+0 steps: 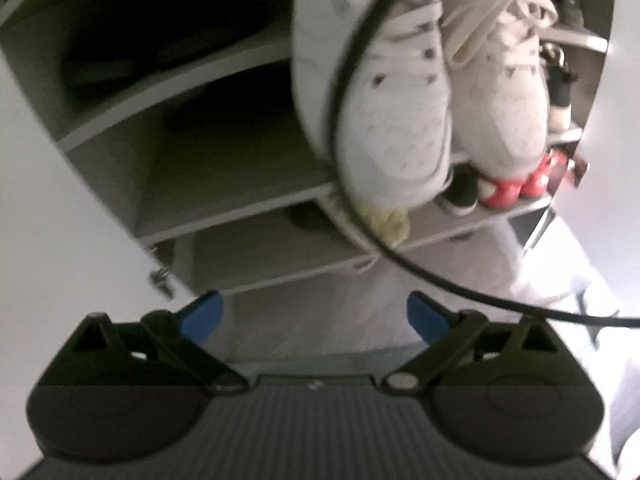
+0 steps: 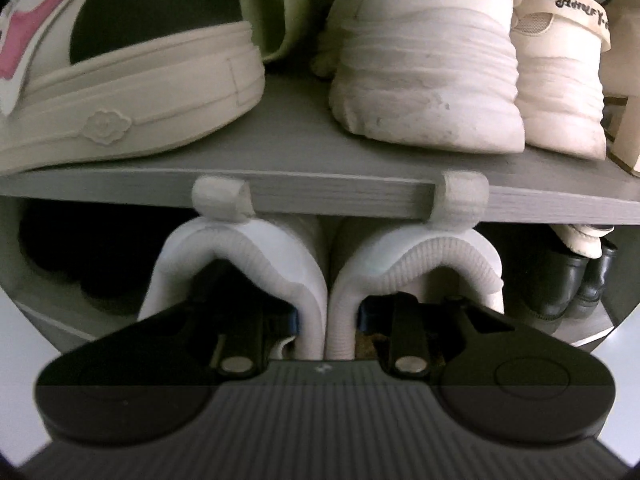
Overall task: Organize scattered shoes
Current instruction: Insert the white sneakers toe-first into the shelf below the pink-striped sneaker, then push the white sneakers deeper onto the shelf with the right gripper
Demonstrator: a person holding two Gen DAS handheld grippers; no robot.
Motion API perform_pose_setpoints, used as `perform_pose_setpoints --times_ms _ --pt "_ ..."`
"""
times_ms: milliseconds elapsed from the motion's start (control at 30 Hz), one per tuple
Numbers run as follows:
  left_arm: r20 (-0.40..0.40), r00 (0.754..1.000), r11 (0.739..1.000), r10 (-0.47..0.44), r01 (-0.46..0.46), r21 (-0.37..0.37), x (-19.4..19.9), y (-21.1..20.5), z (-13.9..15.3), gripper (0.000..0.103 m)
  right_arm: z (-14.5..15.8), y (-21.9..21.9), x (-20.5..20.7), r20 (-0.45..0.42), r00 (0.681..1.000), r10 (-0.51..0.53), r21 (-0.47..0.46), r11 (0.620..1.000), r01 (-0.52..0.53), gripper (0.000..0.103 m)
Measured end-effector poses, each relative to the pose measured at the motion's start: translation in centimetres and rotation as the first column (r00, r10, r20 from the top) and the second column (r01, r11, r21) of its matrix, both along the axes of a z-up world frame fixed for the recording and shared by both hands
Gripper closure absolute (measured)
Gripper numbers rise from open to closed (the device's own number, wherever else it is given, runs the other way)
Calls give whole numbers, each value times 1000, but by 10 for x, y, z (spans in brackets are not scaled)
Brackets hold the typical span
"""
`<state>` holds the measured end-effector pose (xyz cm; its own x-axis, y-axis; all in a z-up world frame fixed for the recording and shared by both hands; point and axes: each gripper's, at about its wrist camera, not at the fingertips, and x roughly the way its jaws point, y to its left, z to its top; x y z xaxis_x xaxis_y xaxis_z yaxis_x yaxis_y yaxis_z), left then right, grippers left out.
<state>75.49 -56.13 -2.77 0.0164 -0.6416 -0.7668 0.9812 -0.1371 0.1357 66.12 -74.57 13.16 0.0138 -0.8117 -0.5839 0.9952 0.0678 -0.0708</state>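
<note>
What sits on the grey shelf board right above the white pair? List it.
On the grey shelf board: a pink-striped sneaker at left, two chunky white sneakers heel-out at right, and a beige heeled shoe at the edge. Anything deeper is hidden behind them.

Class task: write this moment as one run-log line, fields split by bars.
step: shelving white pair | right tool: shut on white pair, fingers inside the heels | left tool: open, empty | place: under shelf board
</note>
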Motion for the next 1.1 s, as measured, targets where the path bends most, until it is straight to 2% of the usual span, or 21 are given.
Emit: perform_pose_setpoints --times_ms 333,500,667,800,867,933,1000,1100 --pt "-79 995 998 -54 51 -37 -50 -57 -33 3 -6 6 4 -19 998 58 -37 998 -58 71" --pt "-48 999 995 -6 1 -96 -65 -56 -49 1 -7 9 6 -5 997 81 -42 996 -81 69" --pt "-32 999 993 -10 6 -120 -68 -45 -57 1 -6 9 8 12 995 95 -31 995 -95 68" --pt "11 1000 1000 10 -10 4 -66 -23 -81 1 -6 8 11 20 995 101 -23 995 -100 68" --pt "4 999 996 40 -40 80 -59 -8 -89 1 -7 9 14 19 995 101 -23 995 -101 68" --pt "-22 995 984 98 -94 149 -47 6 -92 1 -7 9 16 20 995 101 -23 995 -101 68" --pt "-51 980 956 193 -176 234 -24 29 -93 1 -7 9 18 19 994 103 -25 994 -103 67" --pt "-45 967 937 251 -232 260 2 38 -90 1 -8 9 22 18 995 103 -28 994 -102 67"
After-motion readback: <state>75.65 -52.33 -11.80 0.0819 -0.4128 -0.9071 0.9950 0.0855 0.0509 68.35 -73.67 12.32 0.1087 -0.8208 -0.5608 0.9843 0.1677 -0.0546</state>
